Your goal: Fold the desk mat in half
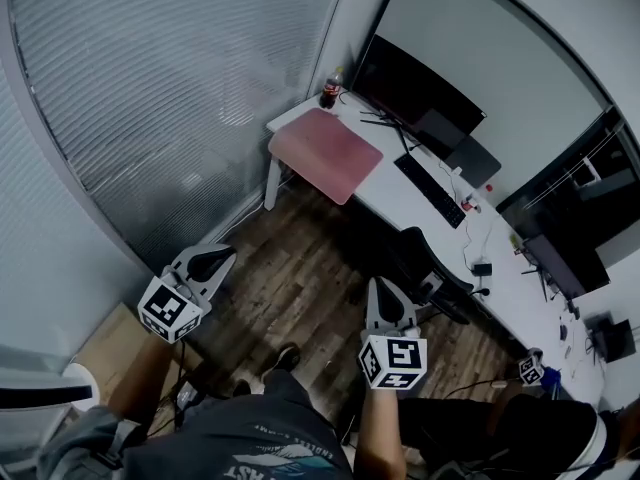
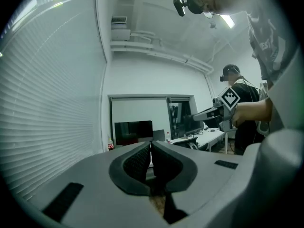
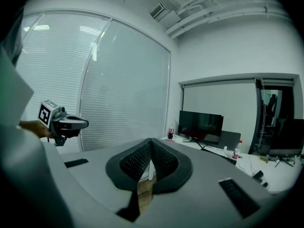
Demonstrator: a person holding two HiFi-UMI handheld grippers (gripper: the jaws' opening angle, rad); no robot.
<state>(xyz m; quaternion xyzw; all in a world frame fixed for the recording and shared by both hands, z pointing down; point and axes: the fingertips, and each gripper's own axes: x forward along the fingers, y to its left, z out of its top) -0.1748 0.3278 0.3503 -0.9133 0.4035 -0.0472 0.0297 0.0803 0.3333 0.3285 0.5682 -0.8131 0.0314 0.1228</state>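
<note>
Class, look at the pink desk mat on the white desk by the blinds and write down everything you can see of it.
The desk mat is a pink rectangle with rounded corners, and its surface looks plain, smooth and matte. It lies flat and unfolded at the end of the white desk nearest the blinds. Its near edge seems to reach or slightly overhang the desk's front. A bottle stands by its far corner and a keyboard lies off to one side. Nothing rests on the mat, and only the desk touches it.

Office, long white bench (image 1: 385, 196) with a dark monitor (image 1: 415, 93) and keyboard (image 1: 432, 190), black swivel chair (image 1: 425, 263), slatted window blinds (image 1: 150, 88), wood-plank floor (image 1: 300, 278).
</note>
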